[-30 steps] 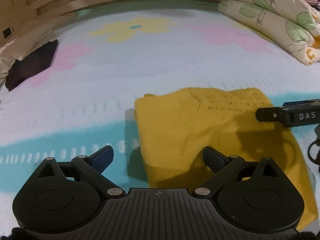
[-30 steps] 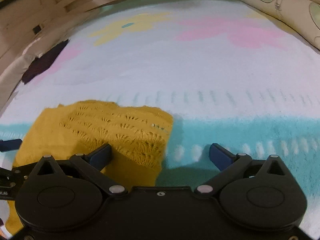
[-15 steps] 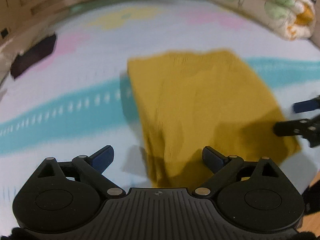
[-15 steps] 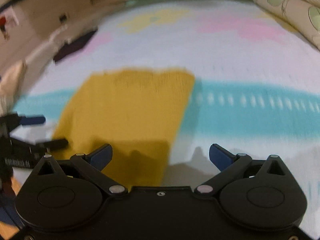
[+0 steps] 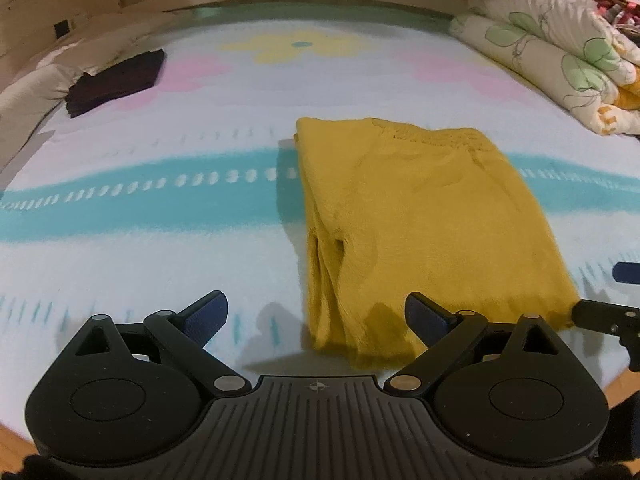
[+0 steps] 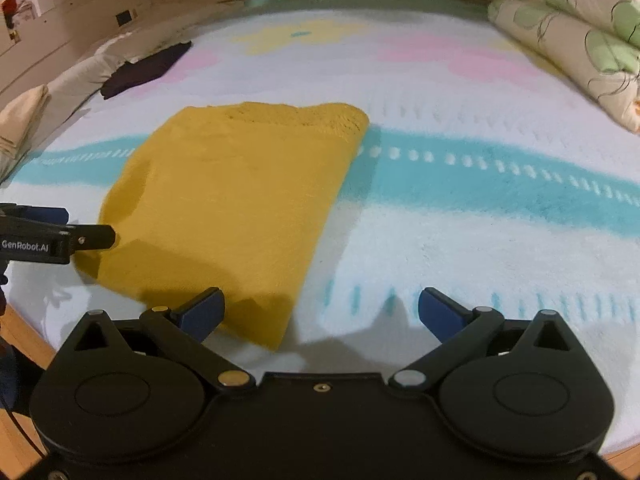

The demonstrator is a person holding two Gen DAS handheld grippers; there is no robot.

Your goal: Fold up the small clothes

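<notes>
A yellow knit garment (image 5: pixel 420 216) lies folded flat on the bed, its knit-pattern edge at the far side. It also shows in the right wrist view (image 6: pixel 228 200). My left gripper (image 5: pixel 316 314) is open and empty, held above the garment's near left corner. My right gripper (image 6: pixel 320 312) is open and empty, above the garment's near right corner. Each gripper's fingertips show at the edge of the other's view, the right one (image 5: pixel 608 300) and the left one (image 6: pixel 60 232), beside the garment's near edge.
The bed sheet (image 5: pixel 160 200) is white with a teal stripe and pastel flowers. A dark folded cloth (image 5: pixel 116 80) lies at the far left. A rolled floral duvet (image 5: pixel 560 60) sits at the far right. The wooden bed edge (image 6: pixel 24 340) is near.
Both grippers have pulled back and up from the garment, so the whole folded piece is now in view. The garment lies still.
</notes>
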